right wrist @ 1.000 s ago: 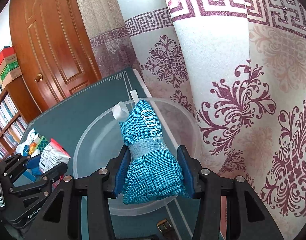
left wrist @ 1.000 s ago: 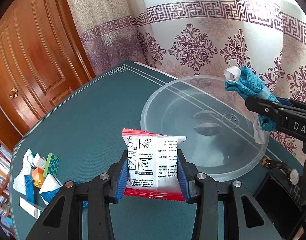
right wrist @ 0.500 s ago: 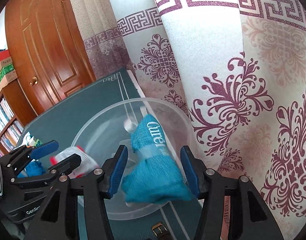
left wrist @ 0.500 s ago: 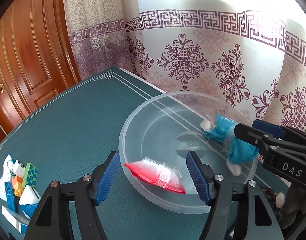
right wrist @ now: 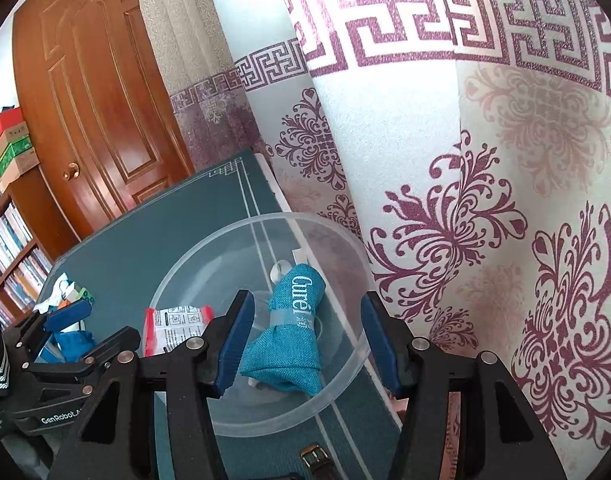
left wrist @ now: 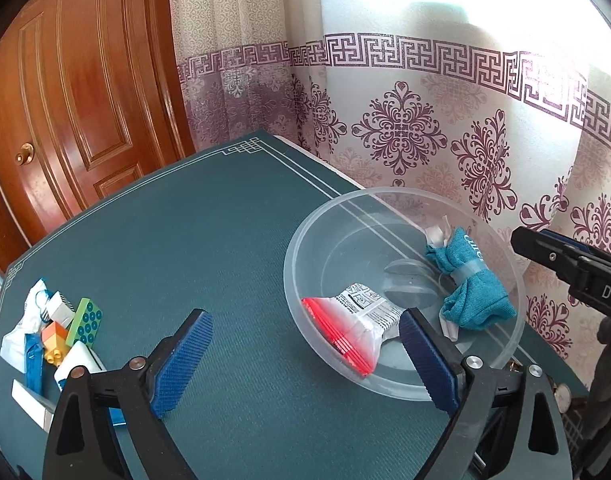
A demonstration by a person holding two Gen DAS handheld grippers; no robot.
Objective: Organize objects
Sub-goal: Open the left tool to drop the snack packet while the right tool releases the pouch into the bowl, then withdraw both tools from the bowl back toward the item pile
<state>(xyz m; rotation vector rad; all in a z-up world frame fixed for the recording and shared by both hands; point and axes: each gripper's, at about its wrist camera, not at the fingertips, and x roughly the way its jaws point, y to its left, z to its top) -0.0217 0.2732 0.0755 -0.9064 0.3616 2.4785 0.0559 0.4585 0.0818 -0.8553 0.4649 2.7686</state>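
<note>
A clear plastic bowl stands on the green table mat by the curtain. Inside it lie a white packet with red edges and a teal cloth bundle, apart from each other. My left gripper hovers at the bowl's near rim, its jaws opening wide; the packet lies loose below them, untouched by the pads. My right gripper hangs over the bowl, jaws opening; the cloth rests in the bowl under them, free of the pads. One of its fingers shows in the left wrist view.
A pile of toy bricks and small packets sits at the table's left edge. A wristwatch lies near the bowl's front. The patterned curtain hangs right behind the bowl; a wooden door stands beyond the table.
Both grippers opened and let go. The packet dropped from the left gripper and the teal cloth from the right; both now lie in the bowl.
</note>
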